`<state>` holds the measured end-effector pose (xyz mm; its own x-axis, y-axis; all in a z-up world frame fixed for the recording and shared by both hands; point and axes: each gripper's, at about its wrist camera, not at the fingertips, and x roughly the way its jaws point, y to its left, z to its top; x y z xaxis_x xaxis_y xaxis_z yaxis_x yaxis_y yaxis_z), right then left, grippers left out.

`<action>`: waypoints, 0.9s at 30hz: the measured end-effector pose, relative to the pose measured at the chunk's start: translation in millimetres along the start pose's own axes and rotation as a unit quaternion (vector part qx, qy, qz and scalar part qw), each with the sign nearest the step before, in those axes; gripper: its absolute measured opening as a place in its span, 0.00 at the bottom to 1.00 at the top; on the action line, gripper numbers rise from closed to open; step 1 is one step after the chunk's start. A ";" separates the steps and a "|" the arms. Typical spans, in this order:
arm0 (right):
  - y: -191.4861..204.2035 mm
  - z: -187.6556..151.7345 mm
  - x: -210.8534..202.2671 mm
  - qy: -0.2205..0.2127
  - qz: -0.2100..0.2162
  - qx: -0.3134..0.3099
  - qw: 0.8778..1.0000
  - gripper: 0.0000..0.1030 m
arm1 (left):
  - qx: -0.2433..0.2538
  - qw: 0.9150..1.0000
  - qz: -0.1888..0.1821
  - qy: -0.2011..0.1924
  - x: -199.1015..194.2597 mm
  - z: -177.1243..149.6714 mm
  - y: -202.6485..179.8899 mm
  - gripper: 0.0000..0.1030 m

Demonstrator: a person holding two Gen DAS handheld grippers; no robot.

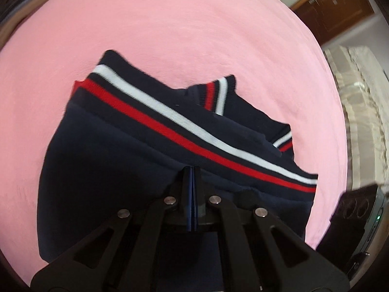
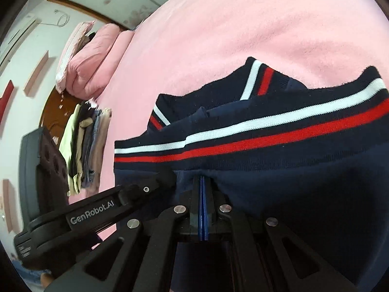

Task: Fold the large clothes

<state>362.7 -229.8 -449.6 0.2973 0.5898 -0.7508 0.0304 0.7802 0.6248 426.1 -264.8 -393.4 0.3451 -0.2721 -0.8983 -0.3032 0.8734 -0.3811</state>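
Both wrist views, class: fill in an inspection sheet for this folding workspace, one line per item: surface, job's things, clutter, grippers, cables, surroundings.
Surface: pink blanket spread over a bed, fairly smooth.
Job's things: navy sweater with white and red stripes, partly folded; striped cuffs show at its far edge.
Clutter: stack of folded clothes at the bed's edge; pink pillows beyond.
Grippers: left gripper and right gripper both shut, each pinching navy fabric at the sweater's near edge.
Cables: a thin cord loop on the wall.
Surroundings: wooden cabinet, white wall, wall-mounted air conditioner.
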 end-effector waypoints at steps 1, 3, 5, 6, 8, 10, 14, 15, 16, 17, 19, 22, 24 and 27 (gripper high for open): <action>-6.9 3.0 -5.7 -0.011 -0.021 0.009 1.000 0.00 | -0.004 1.000 0.011 -0.010 -8.8 -1.5 5.3 0.01; -31.6 6.7 -31.4 -0.040 -0.043 0.051 0.997 0.00 | -0.008 0.998 0.046 -0.046 -15.5 2.7 6.6 0.01; -52.5 10.2 -53.8 -0.073 -0.082 0.082 0.991 0.00 | -0.021 0.991 0.103 -0.083 -24.9 4.9 16.0 0.01; -64.8 12.4 -70.2 -0.094 -0.122 0.095 0.984 0.00 | -0.026 0.988 0.118 -0.091 -32.8 10.8 27.6 0.01; -77.9 16.0 -93.3 -0.110 -0.144 0.108 0.978 0.00 | -0.035 0.984 0.143 -0.098 -38.7 16.0 37.7 0.01; -81.6 18.5 -108.8 -0.115 -0.210 0.105 0.965 0.00 | -0.045 0.985 0.134 -0.097 -50.2 18.8 47.0 0.01; -66.5 16.0 -116.7 -0.115 -0.133 0.079 0.981 0.00 | -0.007 0.995 0.074 -0.068 -69.7 12.3 45.7 0.01; -57.3 12.1 -113.0 -0.102 -0.092 0.071 0.988 0.00 | 0.004 0.996 0.063 -0.057 -71.7 8.4 43.5 0.01; -50.6 9.0 -106.9 -0.085 -0.061 0.066 0.992 0.00 | 0.008 0.998 0.050 -0.045 -67.9 3.4 36.9 0.01; -38.9 5.1 -92.3 -0.056 -0.025 0.062 0.996 0.00 | -0.003 0.999 0.025 -0.022 -60.6 -3.6 30.9 0.01; -17.2 -6.1 -64.2 -0.009 0.011 0.065 0.998 0.00 | -0.026 0.999 -0.029 0.019 -49.7 -17.6 23.6 0.01; 16.0 -36.2 -22.7 0.042 0.036 0.076 0.996 0.00 | -0.025 0.998 -0.026 0.054 -31.1 -41.6 12.7 0.01; 18.9 -53.4 -13.5 0.046 0.000 0.071 0.996 0.00 | -0.024 0.998 -0.016 0.060 -22.6 -49.0 12.3 0.01; -6.3 -67.2 -19.6 0.046 -0.048 0.096 0.993 0.00 | -0.043 0.997 -0.023 0.055 -29.9 -58.9 29.9 0.01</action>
<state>292.6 -232.3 -453.2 0.1961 0.5386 -0.8194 0.2382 0.7845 0.5726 354.4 -254.4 -390.8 0.2634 -0.3581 -0.8958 -0.3650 0.8225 -0.4361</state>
